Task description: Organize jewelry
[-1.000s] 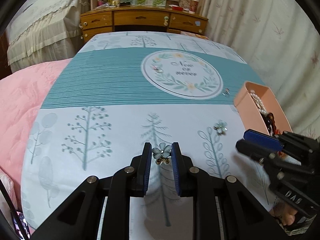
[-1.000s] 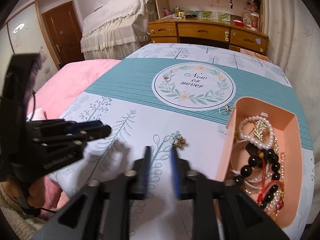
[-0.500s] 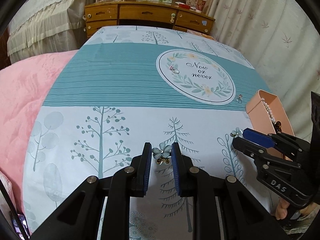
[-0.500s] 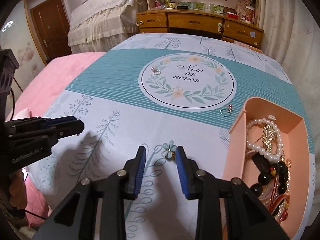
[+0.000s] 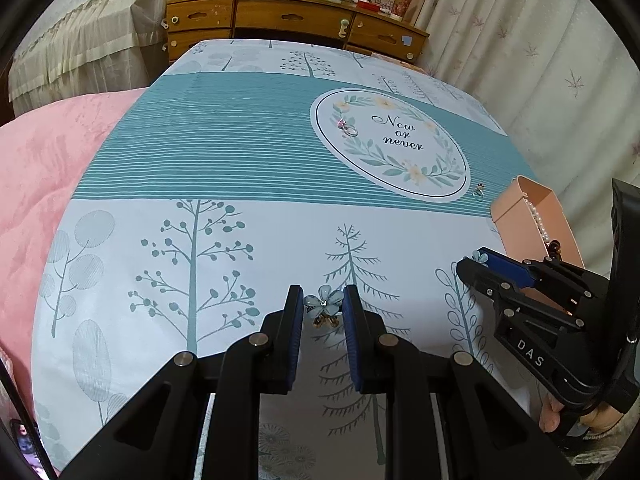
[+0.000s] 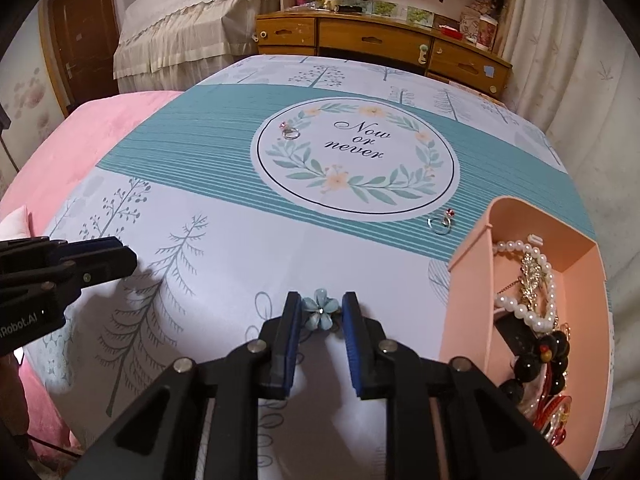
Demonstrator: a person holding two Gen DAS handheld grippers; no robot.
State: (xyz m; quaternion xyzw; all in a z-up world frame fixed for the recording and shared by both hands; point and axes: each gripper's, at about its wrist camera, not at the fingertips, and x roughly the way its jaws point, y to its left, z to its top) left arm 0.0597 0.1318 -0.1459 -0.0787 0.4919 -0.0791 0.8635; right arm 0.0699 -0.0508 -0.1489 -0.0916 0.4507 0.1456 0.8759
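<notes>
My left gripper (image 5: 322,305) is shut on a blue flower earring (image 5: 323,303), held just above the printed cloth (image 5: 224,240). In the right wrist view, a matching blue flower earring (image 6: 319,309) lies on the cloth between the pads of my right gripper (image 6: 321,307). Its jaws are closing, and the petals fill the gap from pad to pad. The left wrist view shows the right gripper (image 5: 478,265) low on the right, with that flower at its tip. A peach box (image 6: 466,304) of beads and pearls stands to the right of it.
A ring with a pink stone (image 6: 289,132) lies on the round wreath print. A second ring (image 6: 440,222) lies near the box's far corner. A pink quilt (image 5: 44,168) borders the cloth on the left, and a wooden desk (image 6: 360,40) stands beyond.
My right gripper came down over the second flower earring and its jaws narrowed around it. The left gripper kept its earring and drifted a little.
</notes>
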